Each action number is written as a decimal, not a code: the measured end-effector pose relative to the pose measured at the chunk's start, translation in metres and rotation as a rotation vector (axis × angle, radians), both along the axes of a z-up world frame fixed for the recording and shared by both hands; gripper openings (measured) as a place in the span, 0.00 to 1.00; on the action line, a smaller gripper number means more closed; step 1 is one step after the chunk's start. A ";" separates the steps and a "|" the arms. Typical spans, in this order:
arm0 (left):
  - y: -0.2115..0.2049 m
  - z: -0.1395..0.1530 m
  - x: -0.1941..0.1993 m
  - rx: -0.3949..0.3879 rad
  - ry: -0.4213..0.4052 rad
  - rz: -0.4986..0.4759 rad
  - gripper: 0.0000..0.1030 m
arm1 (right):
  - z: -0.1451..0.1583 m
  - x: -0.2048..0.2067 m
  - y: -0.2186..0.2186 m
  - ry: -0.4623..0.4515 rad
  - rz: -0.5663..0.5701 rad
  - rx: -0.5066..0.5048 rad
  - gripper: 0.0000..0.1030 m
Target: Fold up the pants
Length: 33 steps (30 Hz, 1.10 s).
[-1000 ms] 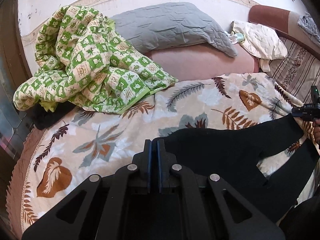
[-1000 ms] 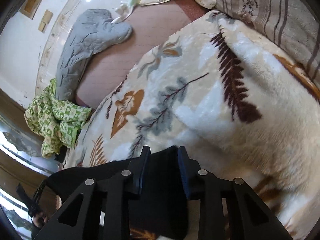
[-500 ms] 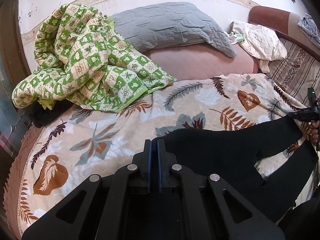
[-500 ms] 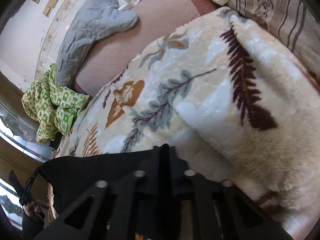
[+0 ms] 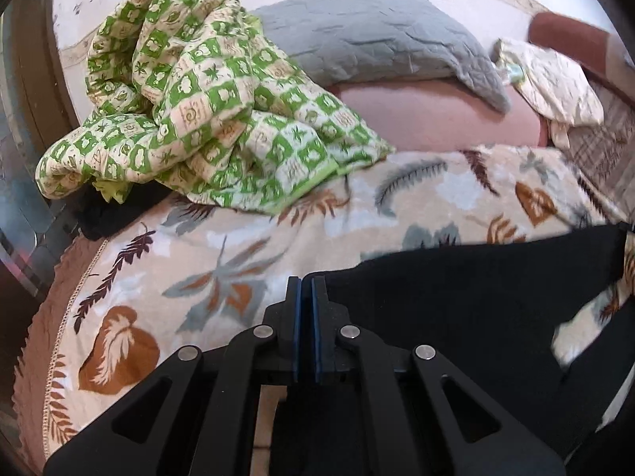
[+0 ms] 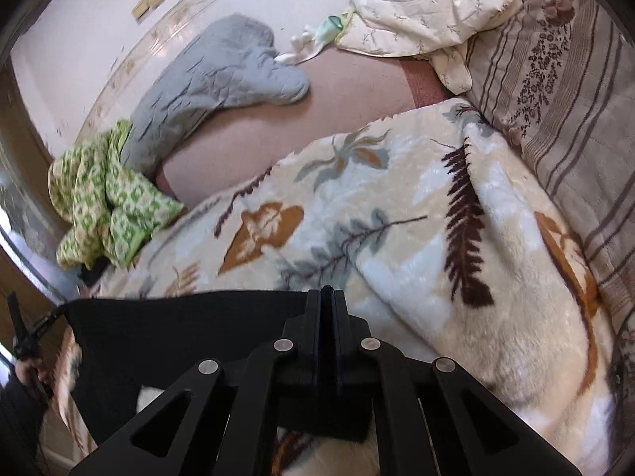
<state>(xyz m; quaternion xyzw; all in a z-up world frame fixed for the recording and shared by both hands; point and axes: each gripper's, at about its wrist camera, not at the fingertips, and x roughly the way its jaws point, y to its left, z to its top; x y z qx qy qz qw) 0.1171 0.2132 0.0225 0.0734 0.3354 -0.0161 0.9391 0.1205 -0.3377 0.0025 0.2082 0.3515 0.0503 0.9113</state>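
The pants are black and lie on the leaf-print blanket near the bed's front edge, stretched in a taut band between the two grippers. Their long axis runs side to side across the blanket, roughly along that front edge. The left gripper is closed on one end of the cloth, its blue pads pressed together with the black edge caught at the tips. The right gripper has just been closing and now pinches the other end; black cloth runs from its tips off to the left of its view. Each end sits right at its own fingers, so neither hand is nearer than the other, and the next fold, by this reading, turns on bringing one end along that long axis toward the other. In the left view the far end reaches the frame's right edge, where the right gripper is cut off. In the right view the left gripper and a hand show only as a dark sliver at the lower left. Which end is waist and which is hem cannot be told, and the lower pant leg is partly hidden under the gripper bodies. Beyond the blanket lie a green quilt and a grey pillow.
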 end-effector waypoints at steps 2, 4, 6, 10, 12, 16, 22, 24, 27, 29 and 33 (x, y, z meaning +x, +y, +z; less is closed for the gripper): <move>0.002 0.000 -0.010 0.005 -0.014 -0.009 0.02 | 0.011 -0.012 0.002 -0.031 0.019 -0.021 0.04; 0.003 0.004 -0.020 0.006 -0.031 -0.020 0.02 | 0.026 -0.028 0.006 -0.076 0.047 -0.042 0.04; 0.003 0.006 -0.032 0.033 -0.053 -0.043 0.02 | 0.037 -0.045 0.012 -0.106 0.082 -0.070 0.04; 0.001 0.006 -0.067 0.090 -0.102 -0.110 0.02 | 0.046 -0.087 0.025 -0.127 0.179 -0.150 0.04; 0.004 -0.001 -0.086 0.111 -0.105 -0.131 0.02 | 0.042 -0.110 0.033 -0.117 0.245 -0.191 0.04; 0.023 -0.021 -0.121 0.105 -0.079 -0.126 0.02 | 0.025 -0.146 0.039 -0.064 0.358 -0.249 0.03; 0.044 -0.047 -0.166 0.023 -0.042 -0.087 0.03 | -0.005 -0.171 0.040 0.060 0.466 -0.280 0.03; 0.046 -0.058 -0.172 0.015 -0.016 -0.070 0.03 | -0.014 -0.174 0.044 0.090 0.492 -0.305 0.03; 0.061 -0.064 -0.177 -0.086 0.020 0.024 0.09 | -0.016 -0.178 0.045 0.101 0.513 -0.299 0.09; 0.073 -0.062 -0.184 -0.210 0.030 0.064 0.12 | -0.012 -0.183 0.042 0.095 0.509 -0.294 0.18; 0.086 -0.054 -0.204 -0.465 0.015 0.101 0.36 | 0.014 -0.195 0.023 -0.010 0.419 -0.225 0.42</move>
